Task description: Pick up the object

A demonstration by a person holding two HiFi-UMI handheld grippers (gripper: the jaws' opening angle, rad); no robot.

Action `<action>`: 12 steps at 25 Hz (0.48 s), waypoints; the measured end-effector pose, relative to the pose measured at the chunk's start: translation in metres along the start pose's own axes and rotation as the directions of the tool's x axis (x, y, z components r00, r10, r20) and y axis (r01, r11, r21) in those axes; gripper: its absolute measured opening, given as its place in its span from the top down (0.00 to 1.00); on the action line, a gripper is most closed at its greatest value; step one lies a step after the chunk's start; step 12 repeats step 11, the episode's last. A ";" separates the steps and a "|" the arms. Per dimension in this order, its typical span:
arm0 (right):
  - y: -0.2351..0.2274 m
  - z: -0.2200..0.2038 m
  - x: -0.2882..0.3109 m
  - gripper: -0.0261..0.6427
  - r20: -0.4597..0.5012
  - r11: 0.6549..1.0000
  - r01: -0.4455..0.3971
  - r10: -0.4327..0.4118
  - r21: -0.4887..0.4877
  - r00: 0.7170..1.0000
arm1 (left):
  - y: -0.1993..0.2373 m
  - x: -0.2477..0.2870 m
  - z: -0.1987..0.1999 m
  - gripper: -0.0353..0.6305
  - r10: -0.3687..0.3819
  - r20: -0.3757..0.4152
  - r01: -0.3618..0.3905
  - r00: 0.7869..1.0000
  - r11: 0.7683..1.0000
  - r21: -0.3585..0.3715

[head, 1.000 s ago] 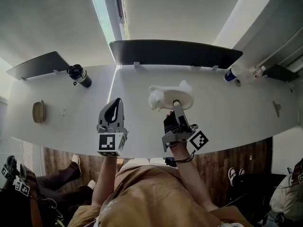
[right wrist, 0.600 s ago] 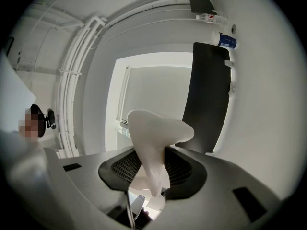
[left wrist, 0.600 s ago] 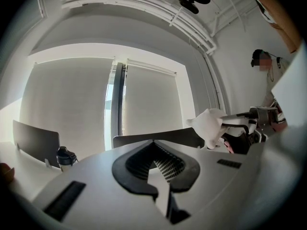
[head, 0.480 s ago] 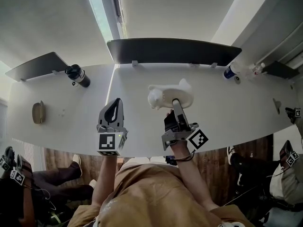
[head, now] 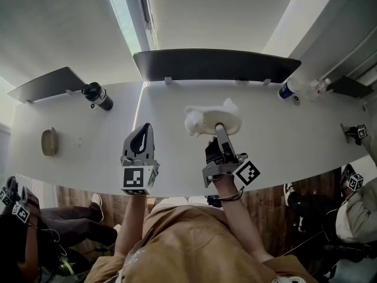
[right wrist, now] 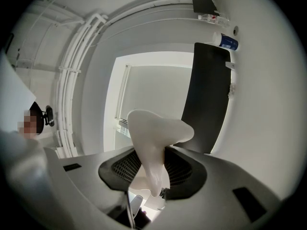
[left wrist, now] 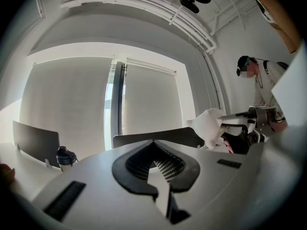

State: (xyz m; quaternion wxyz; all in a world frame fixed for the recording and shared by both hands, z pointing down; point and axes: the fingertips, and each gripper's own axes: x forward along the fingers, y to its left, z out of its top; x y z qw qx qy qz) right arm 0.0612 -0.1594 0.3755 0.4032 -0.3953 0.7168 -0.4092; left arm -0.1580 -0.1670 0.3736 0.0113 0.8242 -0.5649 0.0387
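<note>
White object (head: 200, 121) sits clamped in right tongs (head: 218, 130); left tongs (head: 143, 130) closed, empty.

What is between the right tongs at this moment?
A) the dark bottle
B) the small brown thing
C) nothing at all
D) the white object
D: in the right gripper view, the white object is pinched inside the right tongs.

You get soft daylight from the window (head: 122, 10), bright behind and even across the worktop (head: 294, 140), with only faint shadows. Both gripper views bow hard toward dark round edges, and the close white object (right wrist: 153, 143) looks soft and backlit.
</note>
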 end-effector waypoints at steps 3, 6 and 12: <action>0.000 0.000 0.000 0.73 -0.004 1.000 0.003 -0.003 -0.003 1.000 | -0.001 0.000 0.001 0.94 0.000 0.000 0.000 1.000 1.000 -0.003; 0.000 0.001 0.000 0.73 -0.005 1.000 0.005 -0.005 -0.001 1.000 | -0.002 0.001 0.001 0.94 0.000 -0.001 0.000 1.000 1.000 -0.005; 0.003 -0.004 0.001 0.73 -0.003 1.000 0.008 -0.008 -0.025 1.000 | 0.003 -0.002 -0.001 0.94 -0.003 0.002 0.003 1.000 1.000 -0.002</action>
